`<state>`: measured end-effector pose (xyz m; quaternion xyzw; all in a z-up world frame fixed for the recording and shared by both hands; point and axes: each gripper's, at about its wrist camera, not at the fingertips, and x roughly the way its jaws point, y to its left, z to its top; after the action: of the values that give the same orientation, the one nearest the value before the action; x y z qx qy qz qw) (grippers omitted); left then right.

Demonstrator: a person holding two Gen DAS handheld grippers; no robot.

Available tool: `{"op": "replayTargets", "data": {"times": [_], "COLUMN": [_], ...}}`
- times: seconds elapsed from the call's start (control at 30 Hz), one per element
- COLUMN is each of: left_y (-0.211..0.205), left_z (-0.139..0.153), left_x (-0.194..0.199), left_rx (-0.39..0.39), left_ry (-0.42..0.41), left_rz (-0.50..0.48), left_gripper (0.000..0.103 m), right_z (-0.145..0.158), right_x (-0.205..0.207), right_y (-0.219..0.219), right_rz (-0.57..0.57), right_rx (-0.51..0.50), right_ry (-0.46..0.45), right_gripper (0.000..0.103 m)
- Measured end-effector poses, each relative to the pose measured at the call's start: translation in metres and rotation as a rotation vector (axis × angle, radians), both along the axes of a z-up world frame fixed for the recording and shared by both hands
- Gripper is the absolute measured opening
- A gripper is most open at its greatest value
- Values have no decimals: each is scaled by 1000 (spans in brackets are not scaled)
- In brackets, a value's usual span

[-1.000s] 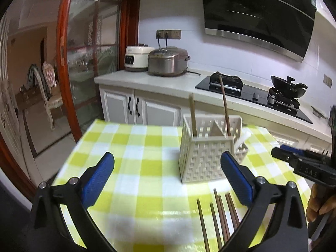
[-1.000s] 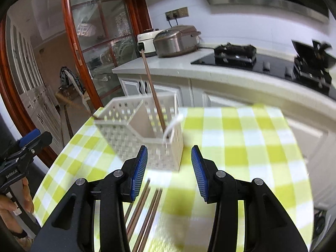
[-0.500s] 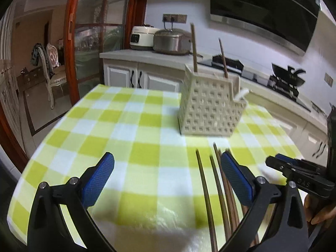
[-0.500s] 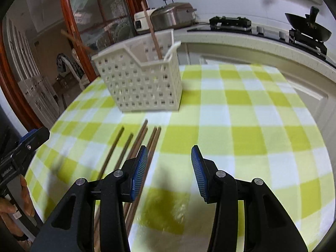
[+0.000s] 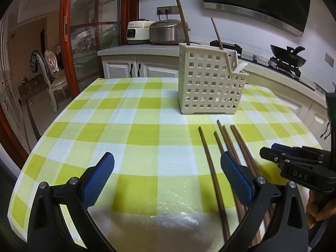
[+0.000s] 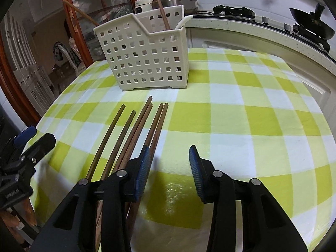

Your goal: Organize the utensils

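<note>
Several brown chopsticks (image 5: 227,147) (image 6: 134,126) lie side by side on the green-and-white checked tablecloth (image 5: 134,126), in front of a white perforated utensil basket (image 5: 208,84) (image 6: 145,56). The basket holds two upright chopsticks (image 5: 183,25) and a white spoon (image 6: 183,21). My left gripper (image 5: 168,180) is open and empty, low over the cloth, with its right finger over the chopsticks. My right gripper (image 6: 169,170) is open and empty, just right of the chopsticks' near ends; it also shows in the left wrist view (image 5: 294,163).
A kitchen counter (image 5: 147,48) with rice cookers (image 5: 166,32) and a stove with a wok (image 5: 287,55) runs behind the table. A wooden-framed glass door (image 5: 69,42) and a chair (image 5: 48,69) stand at the left. The table edge curves round near both grippers.
Both grippers have dropped low toward the cloth and pulled back from the basket, so the chopsticks on the cloth now lie right at the fingers. Both stay open.
</note>
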<state>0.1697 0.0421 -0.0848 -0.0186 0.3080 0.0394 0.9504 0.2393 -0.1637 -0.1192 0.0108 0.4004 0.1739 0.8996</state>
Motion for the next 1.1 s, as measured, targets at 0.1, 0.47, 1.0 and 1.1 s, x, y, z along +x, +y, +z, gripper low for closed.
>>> {"op": "replayTargets", "data": {"times": [0.1, 0.47, 1.0, 1.1], "left_y": [4, 11, 17, 17], "left_z": [-4, -5, -7, -8], "left_x": [-1, -5, -7, -7], "left_rx": [-8, -7, -16, -15], "left_ry": [7, -10, -10, -7], "left_rz": [2, 13, 15, 15], "left_gripper": [98, 98, 98, 98], "right_z": [-2, -1, -7, -9], "right_x": [2, 10, 27, 29], "right_y": [4, 23, 41, 46], "right_rz": [-4, 6, -17, -27], "right_rx": [-10, -38, -132, -167], "right_ry": [8, 21, 53, 48], "right_gripper": [30, 17, 14, 14]}}
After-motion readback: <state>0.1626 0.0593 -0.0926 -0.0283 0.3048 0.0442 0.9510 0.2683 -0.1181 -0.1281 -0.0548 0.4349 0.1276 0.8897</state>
